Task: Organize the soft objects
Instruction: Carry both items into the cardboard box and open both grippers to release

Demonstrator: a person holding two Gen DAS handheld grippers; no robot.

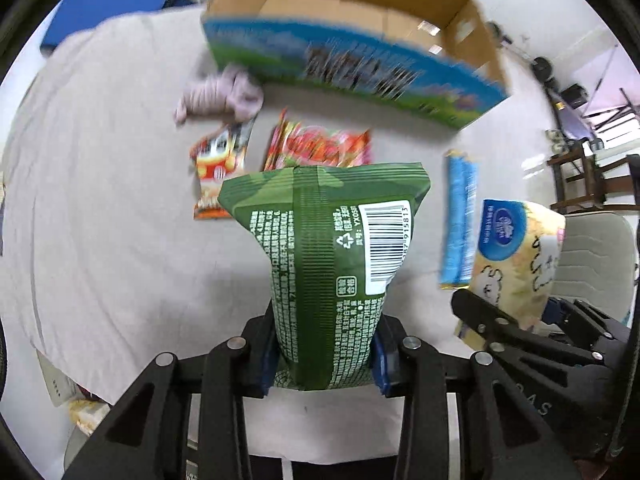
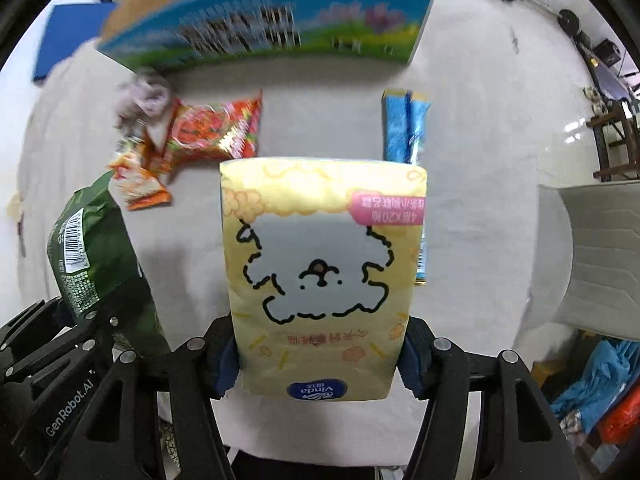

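Left wrist view: left gripper fingers clamped on a glossy, crinkled green bag, held above the cloth-covered worktop. The cardboard box looks empty; the task seems barely begun. Right wrist view: right gripper fingers clamped on a soft yellow tissue pack; red packets, a blue pack and a lilac cloth lie loose.

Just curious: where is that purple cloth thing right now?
The purple cloth lies on the table, left of centre in both views, just before the cardboard box and behind the orange snack packet.
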